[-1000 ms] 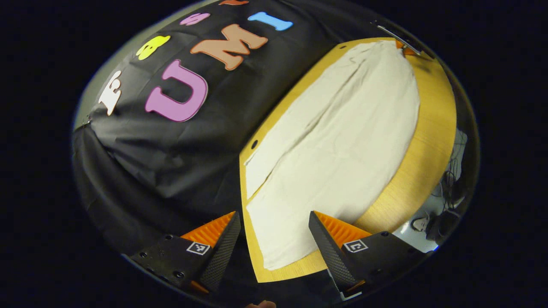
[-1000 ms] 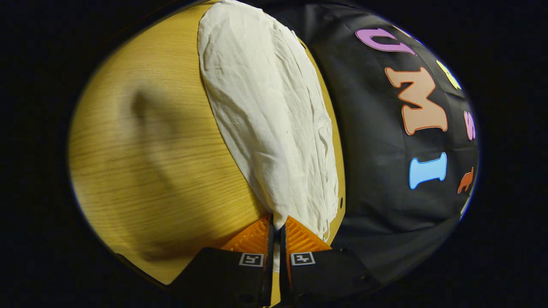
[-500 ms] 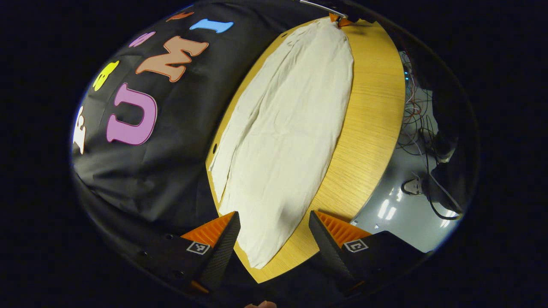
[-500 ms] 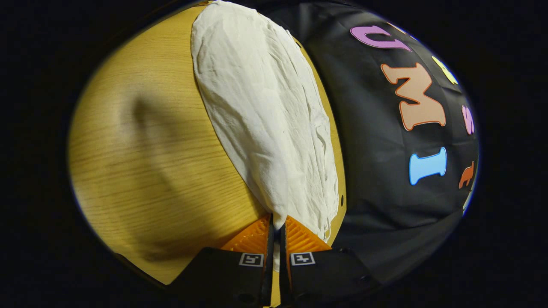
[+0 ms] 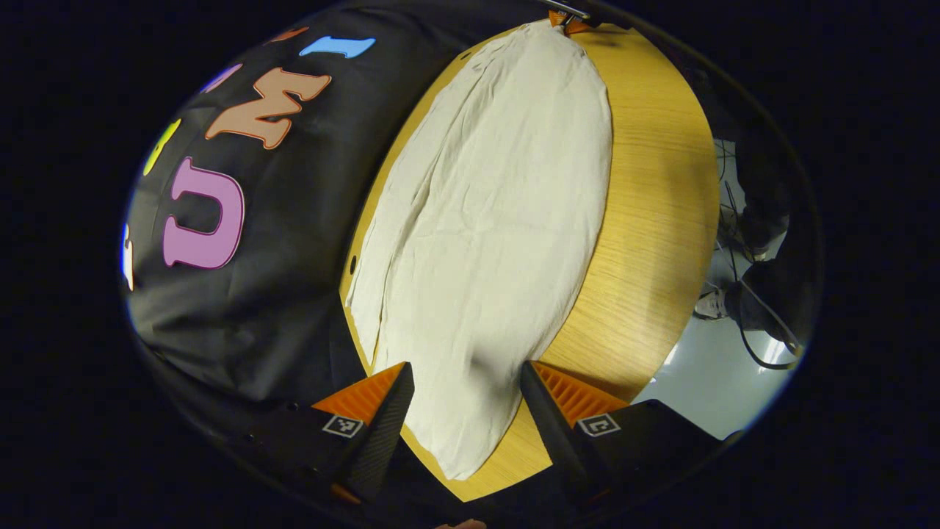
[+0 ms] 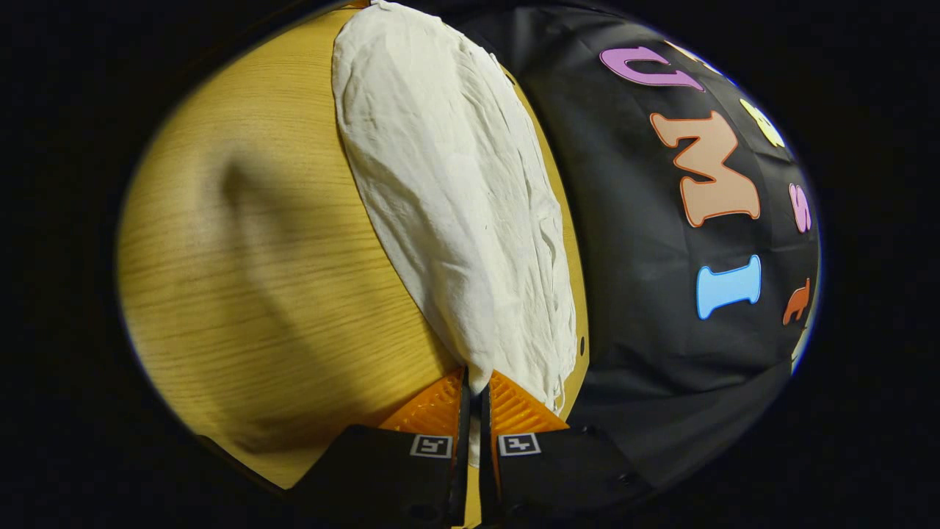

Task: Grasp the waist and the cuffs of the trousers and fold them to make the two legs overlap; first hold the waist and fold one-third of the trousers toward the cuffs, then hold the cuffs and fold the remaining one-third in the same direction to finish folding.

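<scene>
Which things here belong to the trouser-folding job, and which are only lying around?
For the job:
- trousers, lying flat on the wooden table
- right tongs, shut on one end of the trousers
- left tongs, open above the other end

Only lying about:
- cables on the floor beside the table

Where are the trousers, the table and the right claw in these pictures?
trousers point(image 5: 492, 242), left gripper view, middle of the cloth.
table point(image 5: 653, 220), left gripper view, bare wood beside the trousers.
right claw point(image 6: 474, 397), right gripper view, between its fingertips, pinching the trousers' edge.
</scene>
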Tool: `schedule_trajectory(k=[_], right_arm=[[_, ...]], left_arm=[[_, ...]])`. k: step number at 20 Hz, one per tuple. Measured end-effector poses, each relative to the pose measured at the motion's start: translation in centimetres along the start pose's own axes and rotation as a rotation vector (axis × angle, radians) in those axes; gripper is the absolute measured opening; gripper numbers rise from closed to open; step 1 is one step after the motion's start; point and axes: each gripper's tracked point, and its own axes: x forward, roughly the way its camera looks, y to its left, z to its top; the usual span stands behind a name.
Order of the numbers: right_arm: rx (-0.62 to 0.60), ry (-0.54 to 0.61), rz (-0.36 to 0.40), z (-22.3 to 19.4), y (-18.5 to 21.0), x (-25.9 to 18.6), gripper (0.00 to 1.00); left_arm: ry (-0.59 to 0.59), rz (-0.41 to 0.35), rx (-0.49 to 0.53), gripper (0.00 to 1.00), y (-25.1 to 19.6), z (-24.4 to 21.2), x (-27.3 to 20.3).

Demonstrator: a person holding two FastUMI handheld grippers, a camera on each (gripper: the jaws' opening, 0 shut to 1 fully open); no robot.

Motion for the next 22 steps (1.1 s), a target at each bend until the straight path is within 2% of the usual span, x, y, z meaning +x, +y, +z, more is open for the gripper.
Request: schedule_trajectory(k=[3, 4, 5, 6, 7, 8, 9, 10, 11, 12, 13, 14, 17, 18, 20, 22], right_arm=[[-0.004, -0.006, -0.002, -0.1, 0.0, 0.1, 0.09], [-0.008, -0.009, 0.000, 0.0, 0.0, 0.0, 0.09], [-0.014, -0.013, 0.003, 0.0, 0.0, 0.0, 0.14], [-0.020, -0.016, 0.005, 0.0, 0.0, 0.0, 0.09], [-0.025, -0.019, 0.007, -0.1, 0.0, 0.1, 0.09], [-0.029, -0.022, 0.007, 0.0, 0.0, 0.0, 0.09], [-0.031, -0.024, 0.008, -0.1, 0.0, 0.0, 0.09], [-0.031, -0.027, 0.008, -0.1, 0.0, 0.0, 0.09], [-0.029, -0.028, 0.011, -0.1, 0.0, 0.0, 0.09], [-0.025, -0.030, 0.013, -0.1, -0.1, 0.1, 0.14], [-0.017, -0.031, 0.017, -0.1, -0.1, 0.0, 0.09], [-0.001, -0.032, 0.023, 0.0, -0.1, -0.1, 0.10], [0.121, -0.042, 0.053, -0.3, -0.6, -0.7, 0.07], [0.125, -0.049, 0.042, -0.3, -1.2, -0.9, 0.08], [0.104, -0.071, 0.029, 0.1, -2.1, -1.2, 0.10], [0.095, -0.091, 0.017, 0.5, -3.0, -1.4, 0.05]], left_arm=[[0.013, 0.005, -0.003, 0.88, 0.7, 0.2, 1.1], [0.020, 0.002, -0.002, 0.85, 0.7, 0.1, 1.7], [0.028, 0.001, 0.002, 0.80, 0.9, 0.2, 2.2], [0.033, -0.008, 0.007, 0.71, 0.7, 0.3, 2.5], [0.043, -0.019, 0.011, 0.66, 0.4, 0.3, 2.8], [0.055, -0.028, 0.015, 0.52, 0.2, 0.1, 3.0], [0.069, -0.036, 0.011, 0.44, 0.0, 0.0, 3.2], [0.082, -0.037, 0.009, 0.30, -0.2, 0.0, 3.0], [0.096, -0.045, 0.006, 0.23, -0.5, -0.2, 3.0], [0.110, -0.050, 0.006, 0.12, -0.7, -0.3, 3.1], [0.119, -0.038, 0.011, 0.05, -0.5, -0.3, 3.1], [0.133, -0.034, 0.006, 0.00, -0.5, -0.4, 3.2], [0.165, -0.041, -0.075, 0.00, -0.3, -0.5, 3.5], [0.177, -0.038, -0.115, 0.00, 0.0, -0.5, 3.4], [0.186, 0.036, -0.140, 0.00, 2.2, 0.1, 3.1], [0.194, 0.092, -0.157, 0.00, 4.1, 0.8, 3.2]])
